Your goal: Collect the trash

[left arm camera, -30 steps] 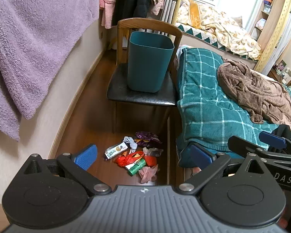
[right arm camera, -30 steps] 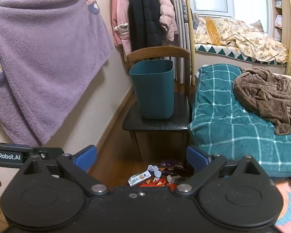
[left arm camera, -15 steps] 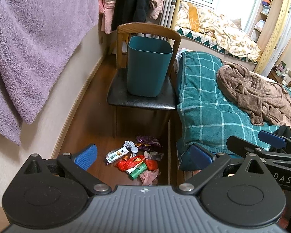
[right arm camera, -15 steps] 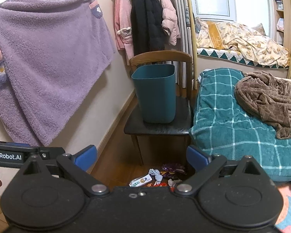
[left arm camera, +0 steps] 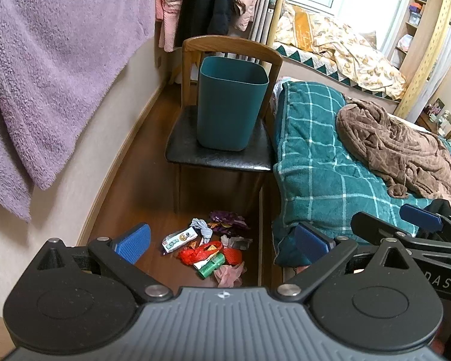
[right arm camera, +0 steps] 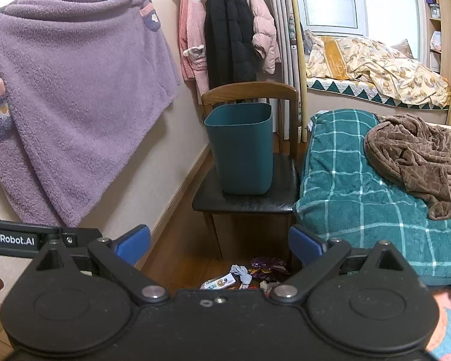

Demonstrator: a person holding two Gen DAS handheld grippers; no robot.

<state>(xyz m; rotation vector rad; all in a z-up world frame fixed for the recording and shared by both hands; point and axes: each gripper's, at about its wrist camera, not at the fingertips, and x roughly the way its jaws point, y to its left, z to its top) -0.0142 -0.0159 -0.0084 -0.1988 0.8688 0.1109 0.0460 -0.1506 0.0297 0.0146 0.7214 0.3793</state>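
A narrow strip of dark wooden floor (left arm camera: 141, 180) runs between a cream wall and a bed, and the landmark here is a wooden chair (left arm camera: 222, 153) with a curved back and a glossy black padded seat. On that seat stands a teal plastic bin (left arm camera: 230, 105), smooth-walled, square with rounded corners, its mouth open upward. On the floor just in front of the chair's legs lies the trash (left arm camera: 209, 245) in a loose heap: a white snack wrapper (left arm camera: 179, 239), a crumpled grey scrap, a purple foil wrapper, red crinkled plastic, a small green roll and a pale pink scrap, all touching or overlapping. To the right of the chair the bed carries a teal checked blanket (left arm camera: 324, 162) of towel-like pile, with a rumpled brown throw (left arm camera: 397, 147) on top. To the left of the chair a fluffy lilac robe (left arm camera: 54, 69) hangs on the wall; behind the chair hang pink and black coats (right arm camera: 228, 30), and beyond them a window seat holds floral bedding. The left gripper (left arm camera: 222, 245) hovers above the heap with its blue ribbed pads spread wide, pinching nothing and touching nothing. The right gripper (right arm camera: 219, 245) is likewise spread wide and empty, held in the air in front of the chair, with the trash (right arm camera: 246, 276) partly hidden below its body; its fingers also show at the right edge of the left view.
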